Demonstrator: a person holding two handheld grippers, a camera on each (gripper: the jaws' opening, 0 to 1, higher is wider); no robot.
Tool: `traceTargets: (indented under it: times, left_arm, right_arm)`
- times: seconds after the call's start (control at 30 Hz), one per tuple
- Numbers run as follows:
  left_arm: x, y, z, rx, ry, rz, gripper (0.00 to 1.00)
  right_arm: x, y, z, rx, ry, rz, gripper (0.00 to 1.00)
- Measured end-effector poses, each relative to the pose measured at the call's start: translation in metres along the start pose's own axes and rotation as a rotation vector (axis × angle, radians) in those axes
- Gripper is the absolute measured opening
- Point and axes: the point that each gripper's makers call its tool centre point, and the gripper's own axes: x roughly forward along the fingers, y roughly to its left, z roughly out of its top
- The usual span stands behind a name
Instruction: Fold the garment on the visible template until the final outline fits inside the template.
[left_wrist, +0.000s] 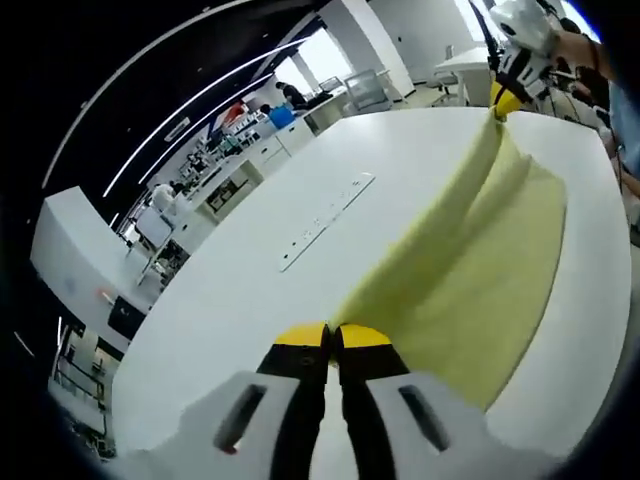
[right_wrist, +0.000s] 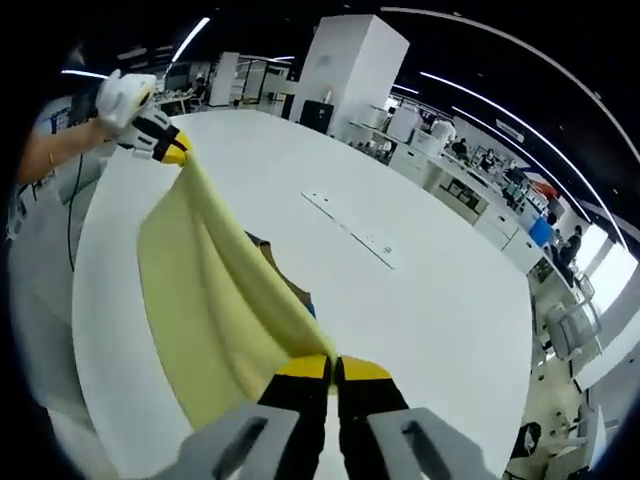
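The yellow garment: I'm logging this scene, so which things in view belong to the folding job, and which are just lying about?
In the job:
- yellow garment, held stretched above the table
- left claw, shut on it
- right claw, shut on it
- white table

Just about:
- brown item under the garment; unclear what
- background shelving

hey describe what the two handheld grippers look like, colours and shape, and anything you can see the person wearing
Both match. The left gripper and right gripper each have a pale grey moulded body with slot-shaped openings and two black fingers capped in yellow. Seen from the other side, their housings look white with black parts. A thin bracelet and a dark cable show near the person's light top.
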Motion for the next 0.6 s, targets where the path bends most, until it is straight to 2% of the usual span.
traceTargets:
  times: [0.23, 0.6]
  left_arm:
    - [0.030, -0.003, -0.015, -0.018, 0.043, -0.006, 0.00]
    - [0.066, -0.017, -0.044, -0.038, 0.111, -0.029, 0.00]
  right_arm:
    - [0.029, -0.003, -0.013, 0.009, 0.049, 0.022, 0.00]
    - [0.071, -0.006, -0.034, 0.017, 0.117, 0.052, 0.00]
